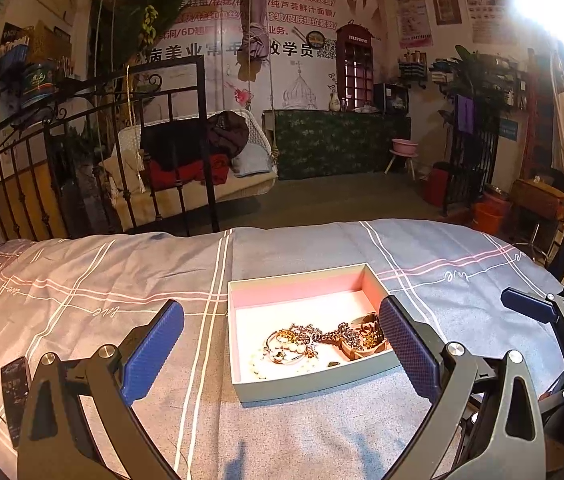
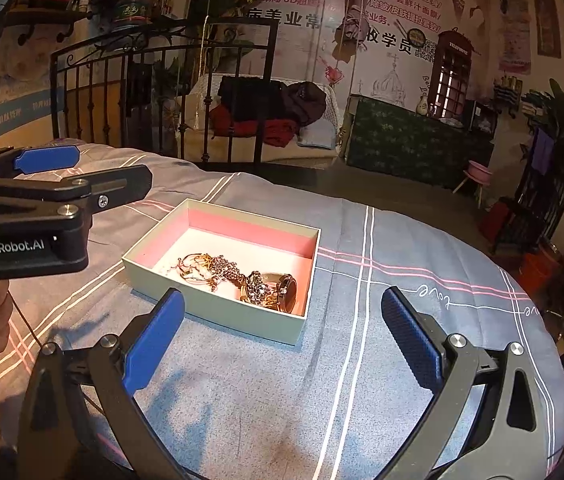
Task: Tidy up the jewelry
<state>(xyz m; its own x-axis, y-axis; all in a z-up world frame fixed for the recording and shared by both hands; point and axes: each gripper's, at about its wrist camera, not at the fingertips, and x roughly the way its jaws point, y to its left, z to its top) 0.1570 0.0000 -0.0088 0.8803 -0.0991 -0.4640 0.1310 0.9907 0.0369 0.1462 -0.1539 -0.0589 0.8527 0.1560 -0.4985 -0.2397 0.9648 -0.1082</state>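
where right wrist shows watch (image 2: 286, 287), left hides it.

Both wrist views look forward and slightly down, seemingly from close above, sharing the box (image 1: 313, 384) (image 2: 218, 312) on the bedspread (image 1: 82, 292) (image 2: 401, 320).

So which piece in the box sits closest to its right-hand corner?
The watch, with its round dark face; the chains and pearls lie further left.
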